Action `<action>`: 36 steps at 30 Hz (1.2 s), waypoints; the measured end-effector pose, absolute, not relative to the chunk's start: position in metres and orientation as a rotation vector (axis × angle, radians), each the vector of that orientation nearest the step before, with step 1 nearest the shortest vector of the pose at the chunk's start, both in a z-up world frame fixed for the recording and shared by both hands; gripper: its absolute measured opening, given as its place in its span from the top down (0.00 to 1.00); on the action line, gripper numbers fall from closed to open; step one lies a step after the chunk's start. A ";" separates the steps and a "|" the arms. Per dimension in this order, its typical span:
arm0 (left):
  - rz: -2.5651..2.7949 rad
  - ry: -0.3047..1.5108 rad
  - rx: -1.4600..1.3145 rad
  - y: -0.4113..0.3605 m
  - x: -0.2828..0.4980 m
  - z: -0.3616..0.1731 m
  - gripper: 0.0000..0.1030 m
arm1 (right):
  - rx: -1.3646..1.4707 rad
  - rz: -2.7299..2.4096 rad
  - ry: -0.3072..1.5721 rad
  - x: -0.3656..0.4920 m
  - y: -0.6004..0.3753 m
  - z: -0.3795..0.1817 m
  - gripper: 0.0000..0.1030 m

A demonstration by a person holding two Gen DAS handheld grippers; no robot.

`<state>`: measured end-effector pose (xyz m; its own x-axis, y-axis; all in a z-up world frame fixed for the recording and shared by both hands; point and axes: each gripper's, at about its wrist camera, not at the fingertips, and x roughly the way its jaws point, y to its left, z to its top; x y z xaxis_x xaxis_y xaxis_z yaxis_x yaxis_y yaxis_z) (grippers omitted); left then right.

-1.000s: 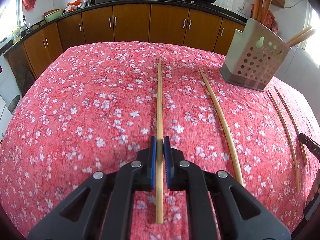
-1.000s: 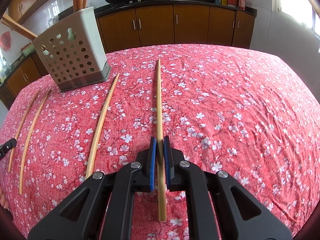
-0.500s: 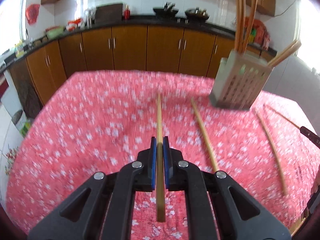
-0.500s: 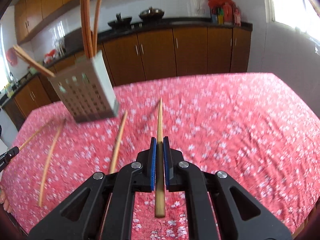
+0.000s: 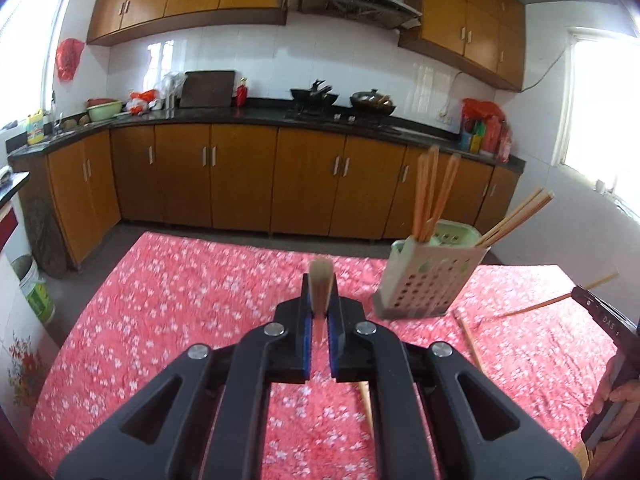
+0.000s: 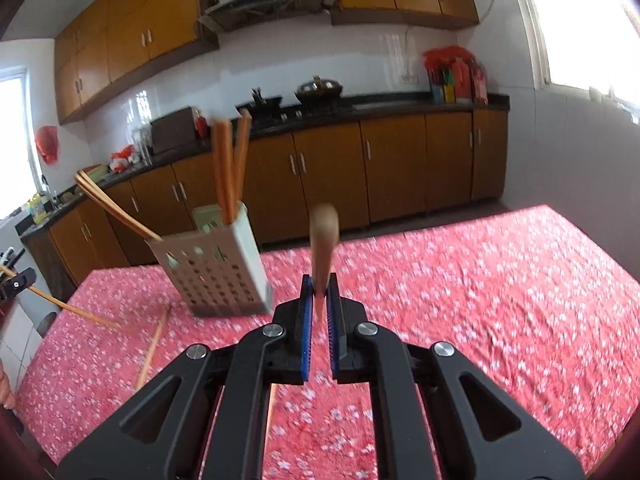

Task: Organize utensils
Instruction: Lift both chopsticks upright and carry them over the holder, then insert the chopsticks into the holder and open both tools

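In the left wrist view, a white bucket (image 5: 38,292) is seen on the floor at nine o'clock, beside the table (image 5: 180,300) with its red flowered cloth. At the centre, the left gripper (image 5: 320,320) is pressed together on a chopstick (image 5: 320,286), which is pinched between the blue pads (image 5: 307,332) and pointed away, its end seen foreshortened and blurred. At two o'clock from the gripper, a perforated holder (image 5: 428,280) is stood on the cloth, with several chopsticks leaned out of it. More chopsticks (image 5: 472,344) are left lying on the cloth near the holder's base. At three o'clock, the right gripper's edge (image 5: 600,312) is seen with its stick projecting, and a hand (image 5: 620,400) is glimpsed at four o'clock.

In the right wrist view, the left gripper's tip (image 6: 16,284) is caught at nine o'clock with its stick (image 6: 72,308) slanting over the cloth. The holder (image 6: 216,268) is placed at ten o'clock from the centre. Just right of it, the right gripper (image 6: 320,312) is closed on its own chopstick (image 6: 323,248), held clear above the table (image 6: 500,300).
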<state>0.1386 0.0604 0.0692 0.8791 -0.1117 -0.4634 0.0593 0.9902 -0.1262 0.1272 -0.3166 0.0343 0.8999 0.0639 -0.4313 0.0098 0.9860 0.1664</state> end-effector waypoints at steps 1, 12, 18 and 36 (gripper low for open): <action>-0.096 0.481 -0.106 0.059 0.138 0.074 0.93 | 0.163 0.040 0.430 0.126 -0.314 0.042 0.93; -0.281 0.400 -0.117 0.022 0.132 0.137 0.93 | 0.217 0.201 0.259 0.122 -0.292 0.110 0.93; -0.333 0.304 -0.136 -0.005 0.139 0.167 0.93 | 0.224 0.220 0.159 0.130 -0.285 0.133 0.93; -0.278 0.370 -0.052 -0.052 0.233 0.139 0.93 | 0.188 0.184 0.188 0.204 -0.259 0.099 0.93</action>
<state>0.2326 -0.0524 0.1392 0.8949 -0.2777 -0.3493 0.2590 0.9607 -0.1002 0.2037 -0.2585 0.0994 0.9656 0.1988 -0.1677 -0.1637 0.9656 0.2021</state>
